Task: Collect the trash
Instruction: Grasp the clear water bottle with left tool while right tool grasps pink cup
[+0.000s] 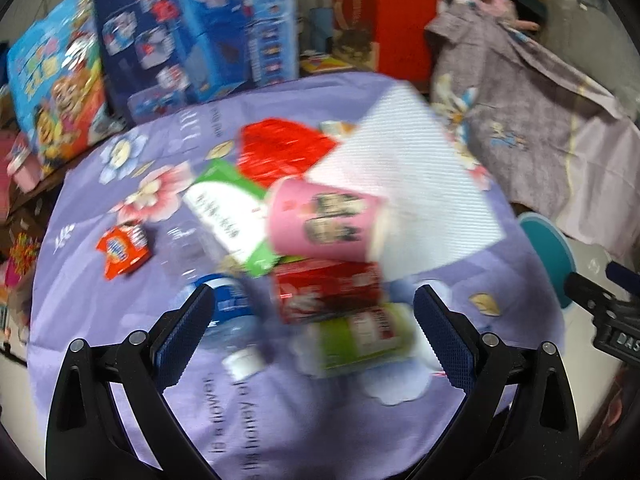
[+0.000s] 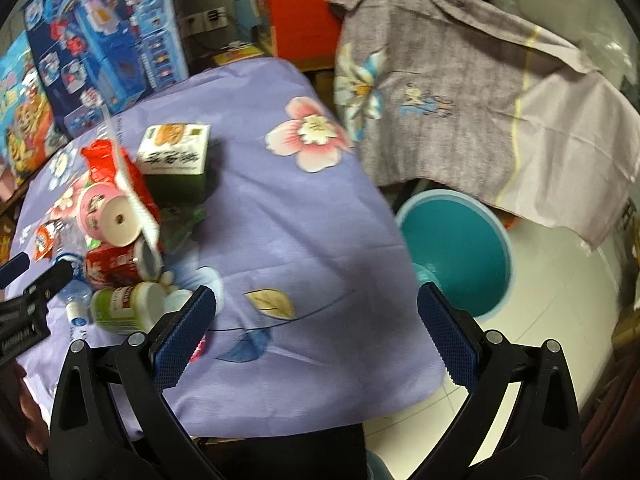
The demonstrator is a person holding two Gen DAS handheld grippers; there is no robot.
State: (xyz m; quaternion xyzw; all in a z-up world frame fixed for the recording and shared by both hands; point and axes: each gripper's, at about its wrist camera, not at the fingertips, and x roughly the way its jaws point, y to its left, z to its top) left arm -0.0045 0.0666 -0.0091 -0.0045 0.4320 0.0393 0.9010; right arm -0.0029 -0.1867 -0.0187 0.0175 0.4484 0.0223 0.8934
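Observation:
A pile of trash lies on a purple flowered cloth point(image 1: 132, 320): a pink paper cup point(image 1: 320, 220) on its side, a red can point(image 1: 328, 288), a green-labelled cup point(image 1: 360, 336), a clear water bottle point(image 1: 232, 320), a green-and-white box point(image 1: 232, 216), a red bag point(image 1: 280, 148), a white sheet point(image 1: 404, 184) and an orange wrapper point(image 1: 124, 248). My left gripper point(image 1: 314, 320) is open just above the can and green cup. My right gripper point(image 2: 316, 320) is open and empty over bare cloth point(image 2: 300, 220), right of the pile point(image 2: 120, 240). A teal bin point(image 2: 456, 248) stands on the floor beside the table.
Blue toy boxes point(image 1: 192, 28) and a red box point(image 1: 384, 16) stand behind the table. A grey flowered cloth point(image 2: 460, 92) drapes over furniture to the right. A green-and-white box point(image 2: 176, 156) stands on the cloth. White tiled floor point(image 2: 552, 300) lies to the right.

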